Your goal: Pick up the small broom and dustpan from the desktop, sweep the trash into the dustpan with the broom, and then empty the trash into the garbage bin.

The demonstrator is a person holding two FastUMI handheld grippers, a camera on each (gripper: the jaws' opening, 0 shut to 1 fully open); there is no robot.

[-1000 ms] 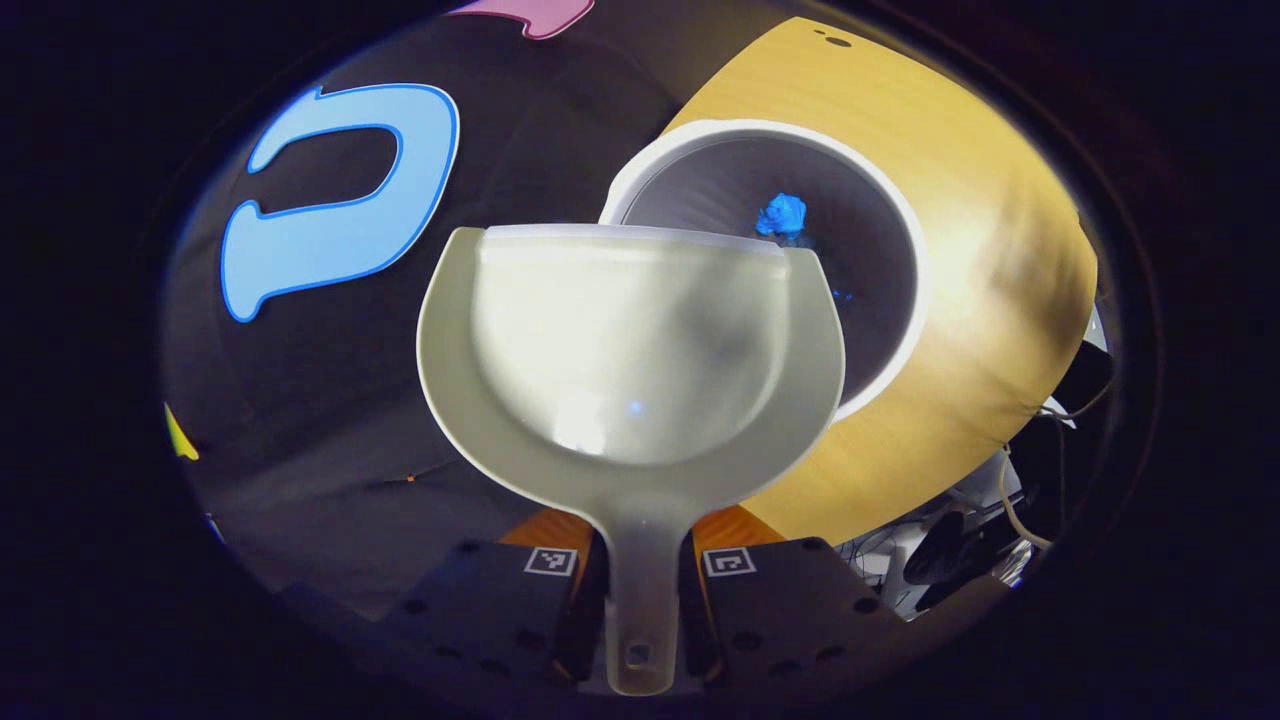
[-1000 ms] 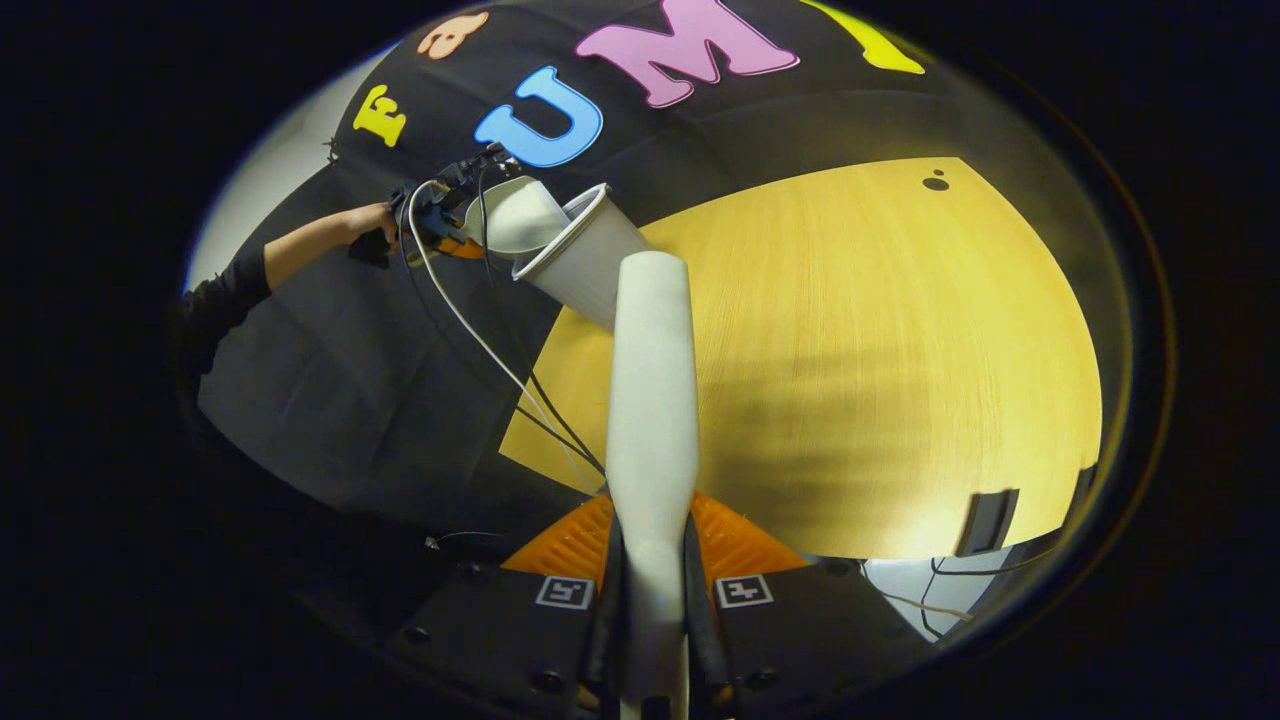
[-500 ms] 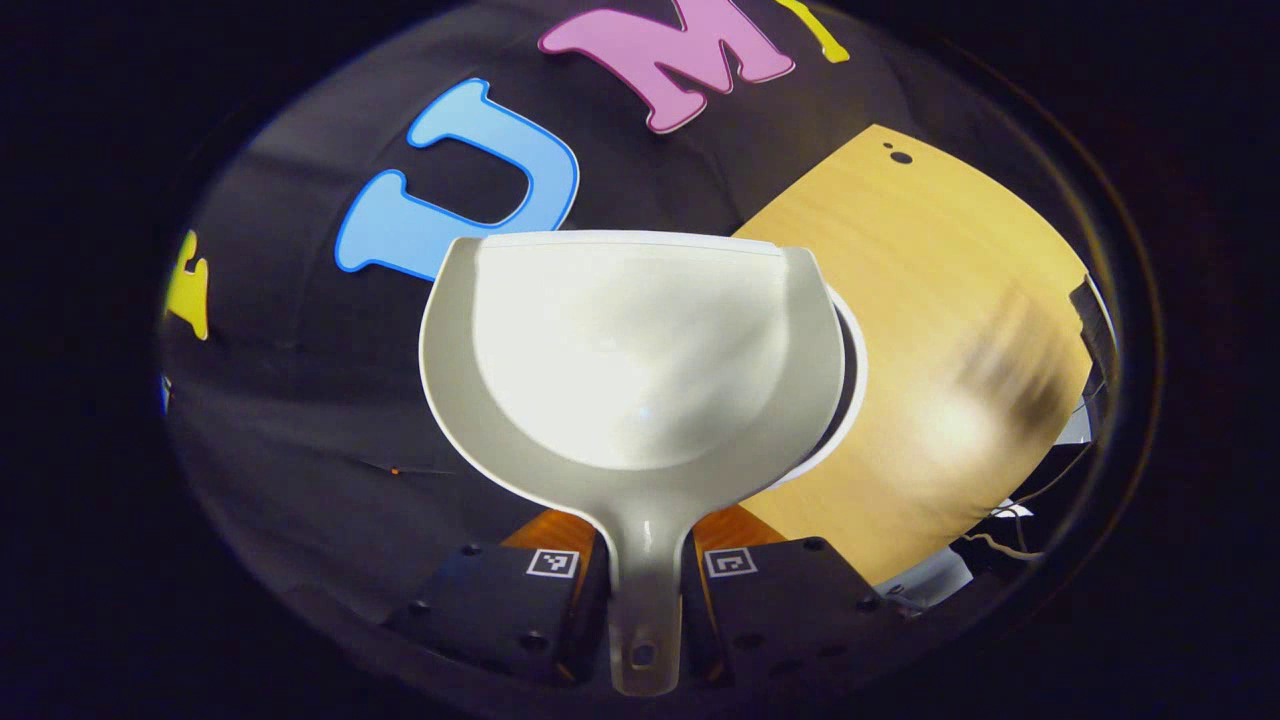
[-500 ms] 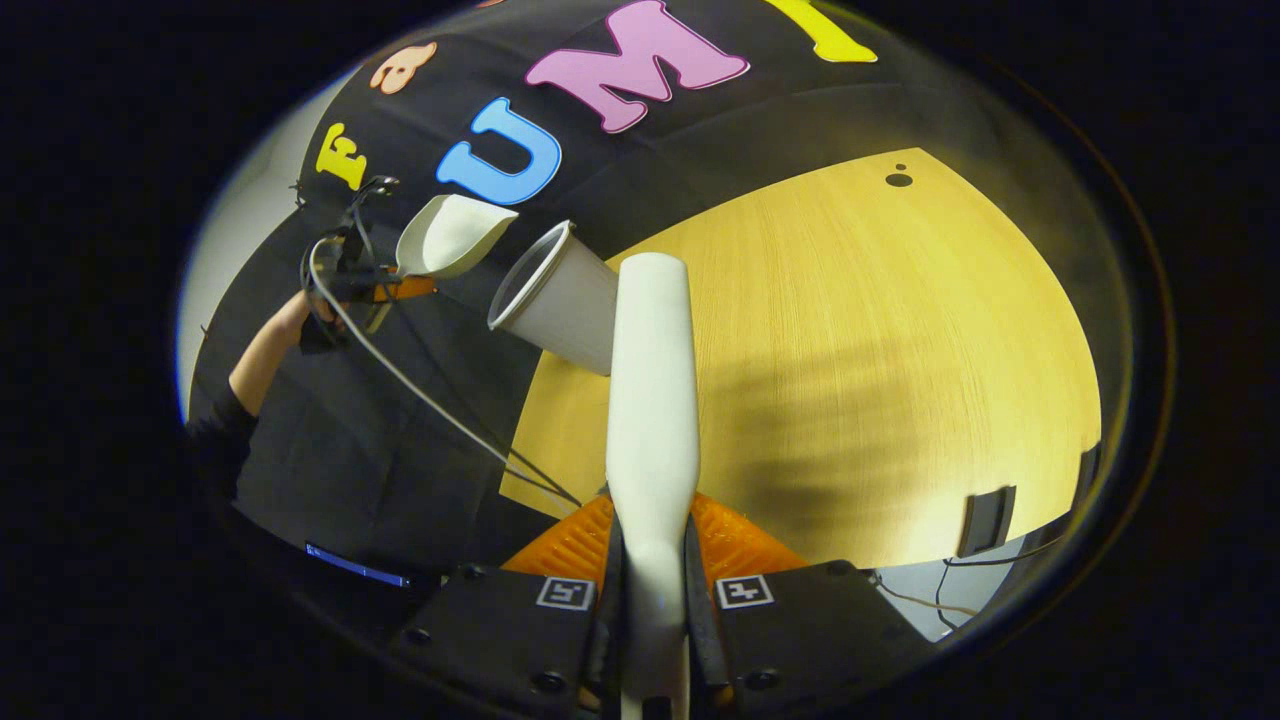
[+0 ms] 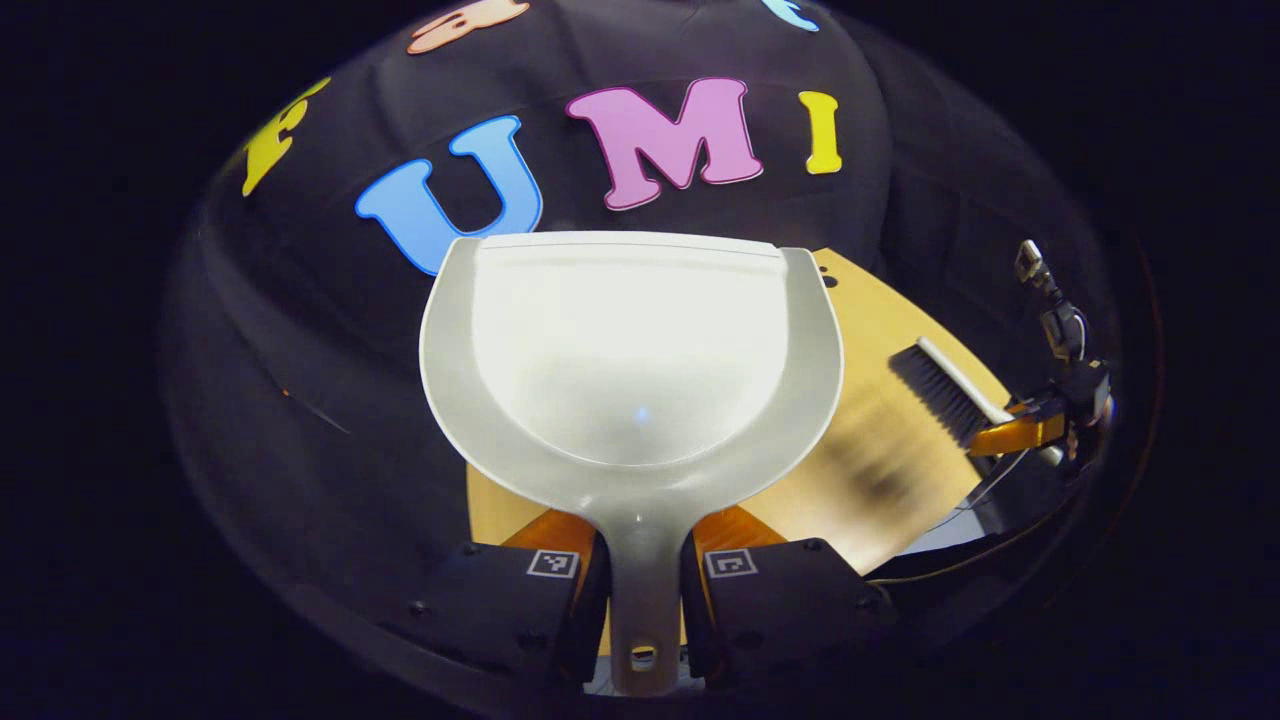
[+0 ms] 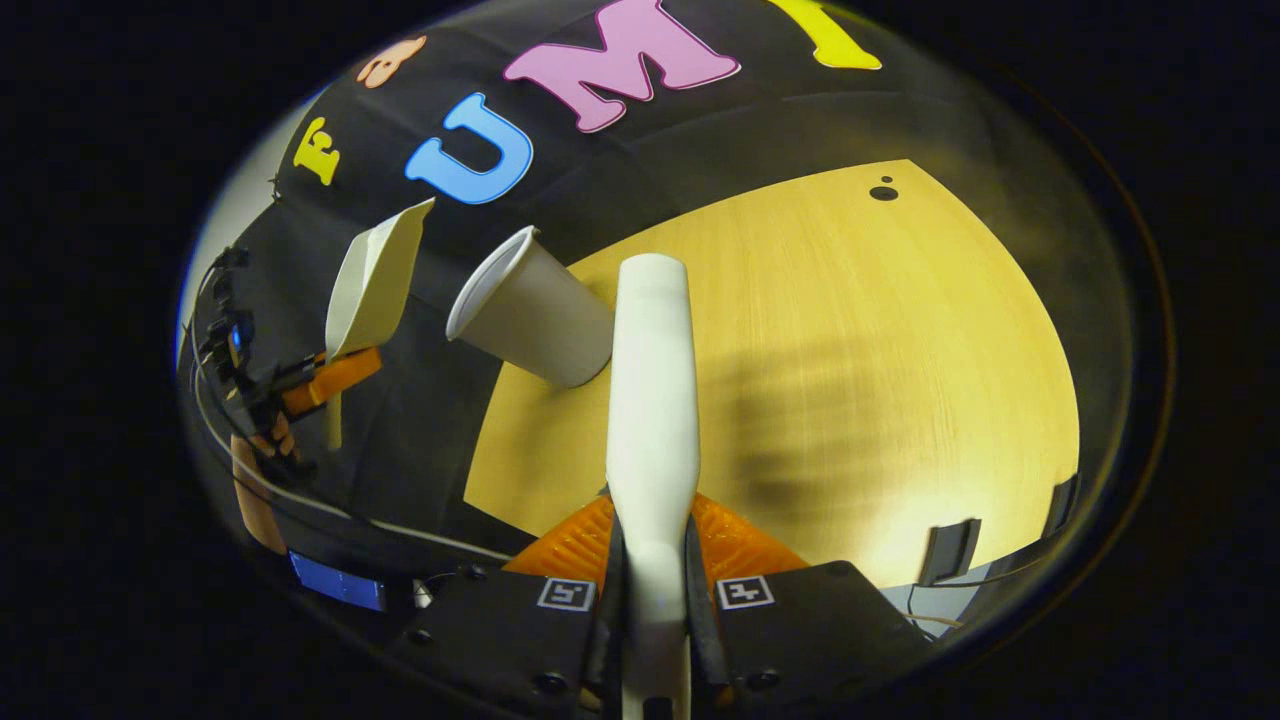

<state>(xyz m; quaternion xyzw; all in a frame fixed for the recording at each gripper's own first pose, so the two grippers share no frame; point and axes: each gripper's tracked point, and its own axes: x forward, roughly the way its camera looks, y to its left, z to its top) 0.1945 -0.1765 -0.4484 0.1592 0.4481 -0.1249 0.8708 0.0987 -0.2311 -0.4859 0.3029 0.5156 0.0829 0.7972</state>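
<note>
Left gripper view, left gripper [image 5: 643,600] clamps seemingly empty dustpan [image 5: 630,360], right gripper [image 6: 652,600] clamps broom [image 6: 652,400].

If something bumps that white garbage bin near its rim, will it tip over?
Probably fairly easily. The garbage bin looks like thin, light plastic, taller than wide, with a base narrower than its rim. It stands near the desktop's edge, so a shove might send it off.

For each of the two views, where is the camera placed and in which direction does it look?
Left gripper view: rides on the left gripper, facing the booth wall across the pale plastic dustpan it grips; its fingers show below.
Right gripper view: rides on the right gripper, facing down over the wooden desktop along the white broom handle.
Shared: desktop, dustpan, broom, each other's gripper.
</note>
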